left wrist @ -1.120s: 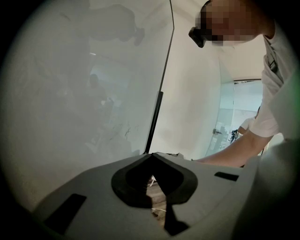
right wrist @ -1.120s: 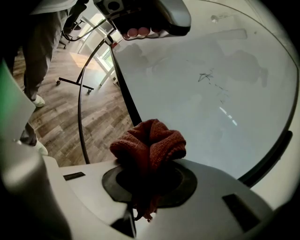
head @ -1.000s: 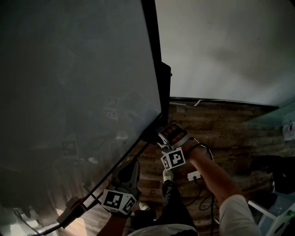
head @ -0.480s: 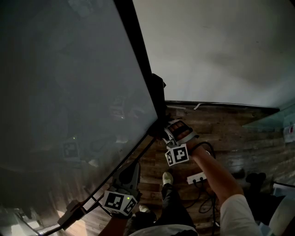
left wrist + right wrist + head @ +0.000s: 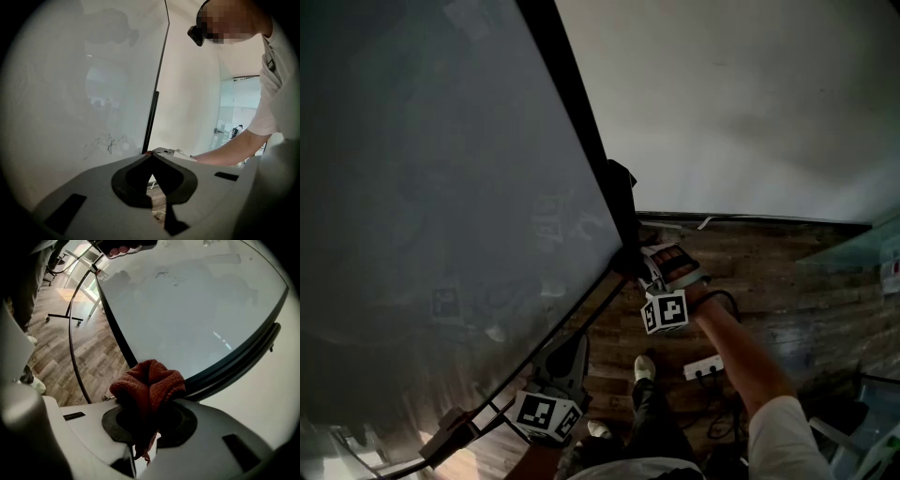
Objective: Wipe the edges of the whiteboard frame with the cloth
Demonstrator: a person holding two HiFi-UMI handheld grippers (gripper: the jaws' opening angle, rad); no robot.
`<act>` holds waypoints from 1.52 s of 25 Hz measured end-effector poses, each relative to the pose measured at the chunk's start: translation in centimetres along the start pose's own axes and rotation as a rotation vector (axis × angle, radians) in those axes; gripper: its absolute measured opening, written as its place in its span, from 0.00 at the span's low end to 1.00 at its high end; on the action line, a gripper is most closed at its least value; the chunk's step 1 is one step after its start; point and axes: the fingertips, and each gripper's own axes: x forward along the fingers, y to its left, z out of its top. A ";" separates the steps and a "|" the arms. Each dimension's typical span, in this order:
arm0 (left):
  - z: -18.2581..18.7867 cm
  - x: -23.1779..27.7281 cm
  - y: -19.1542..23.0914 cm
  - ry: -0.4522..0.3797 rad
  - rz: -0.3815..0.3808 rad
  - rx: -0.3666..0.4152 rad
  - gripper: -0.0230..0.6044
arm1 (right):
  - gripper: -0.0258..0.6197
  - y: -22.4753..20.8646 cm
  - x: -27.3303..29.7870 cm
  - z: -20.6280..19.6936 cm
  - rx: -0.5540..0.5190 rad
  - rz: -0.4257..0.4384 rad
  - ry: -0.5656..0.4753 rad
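Note:
The whiteboard (image 5: 441, 187) fills the left of the head view, its black frame (image 5: 581, 122) running down to a lower corner. My right gripper (image 5: 639, 264) is at that corner, shut on a reddish-brown cloth (image 5: 147, 383). In the right gripper view the bunched cloth sits against the frame (image 5: 220, 369) where two edges meet. My left gripper (image 5: 571, 345) is lower down by the bottom frame edge. Its jaws (image 5: 150, 154) are shut, with nothing seen between them. The cloth is hidden in the head view.
A white wall (image 5: 750, 94) stands behind the board. Below are a wooden floor (image 5: 769, 272), a white power strip (image 5: 703, 367) with cables, and the person's shoe (image 5: 643, 366). The board's black stand tube (image 5: 72, 348) curves over the floor.
The head view has tilted, so the board edge leans more. The right gripper with the cloth has shifted slightly up and right at the corner. The left gripper stays by the bottom edge.

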 end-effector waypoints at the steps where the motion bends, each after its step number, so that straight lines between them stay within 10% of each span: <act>1: 0.0 -0.1 0.0 -0.002 -0.001 0.000 0.05 | 0.13 0.0 0.0 -0.2 0.023 -0.004 0.006; 22: 2.6 0.4 -4.6 -0.097 -0.177 0.023 0.05 | 0.13 -5.1 -12.1 4.0 0.587 -0.150 0.095; 38: 7.4 -6.7 -7.6 -0.128 -0.219 0.017 0.05 | 0.13 -8.6 -25.5 11.5 1.180 -0.285 -0.055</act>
